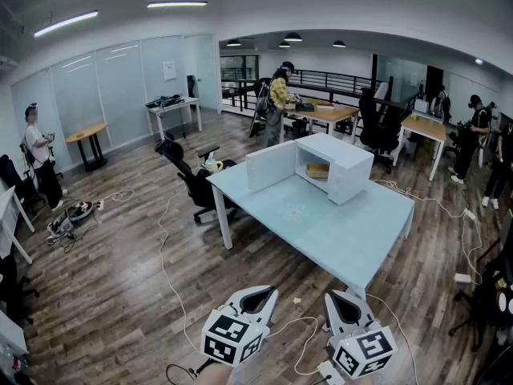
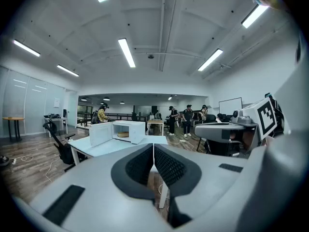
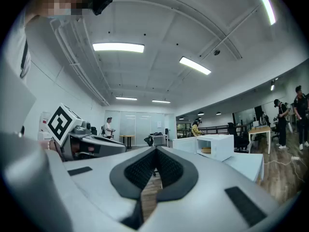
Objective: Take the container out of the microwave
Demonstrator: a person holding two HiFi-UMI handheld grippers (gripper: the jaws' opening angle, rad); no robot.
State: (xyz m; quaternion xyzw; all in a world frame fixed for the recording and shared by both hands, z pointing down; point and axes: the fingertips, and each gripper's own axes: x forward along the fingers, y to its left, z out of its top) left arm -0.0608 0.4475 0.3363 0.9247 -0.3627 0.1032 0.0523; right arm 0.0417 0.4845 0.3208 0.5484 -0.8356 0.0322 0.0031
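The jaws of both grippers are closed pad to pad, with nothing between them. The left gripper (image 2: 153, 151) and the right gripper (image 3: 155, 151) are side by side in the air, low in the head view and over the wooden floor (image 1: 120, 295). They are well apart from the pale blue surface (image 1: 345, 239) and touch nothing.

On the far part of that surface stands a white microwave (image 1: 341, 167). Its door (image 1: 271, 167) is swung open to the left. Inside the cavity sits the container (image 1: 318, 170), a shallow tan thing resting on the microwave's floor. Whether anything is in it is too small to tell.

Each gripper carries a white cube with black square markers: the left cube (image 1: 232, 337) and the right cube (image 1: 365, 351).

A black office chair (image 1: 188, 175) stands just beside the surface's left end, and cables (image 1: 164, 255) trail over the floor. Several people stand among desks in the background.
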